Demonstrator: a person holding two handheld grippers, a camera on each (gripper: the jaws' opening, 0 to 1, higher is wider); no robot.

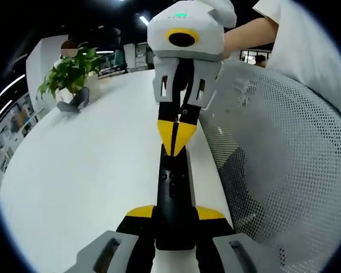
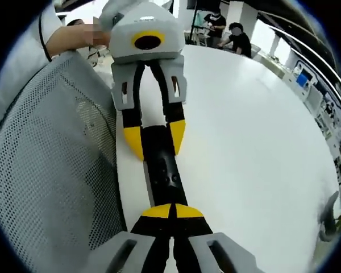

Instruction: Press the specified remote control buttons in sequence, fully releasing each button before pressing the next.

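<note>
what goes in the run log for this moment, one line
left gripper shut on remote | right gripper jaws closed, tips on remote's end | table white | mesh chair alongside

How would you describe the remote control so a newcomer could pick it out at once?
Start at the white table, along the edge beside the grey mesh chair back. There a long, narrow black remote control lies between the two yellow-tipped grippers: the left gripper clamps one end, the right gripper points shut at the other. It is the only black object on the tabletop.

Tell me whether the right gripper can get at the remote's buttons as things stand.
Probably yes: the right gripper, jaws closed, sits at the far end of the remote, whose button face lies uncovered while the left gripper clamps its other end.
</note>
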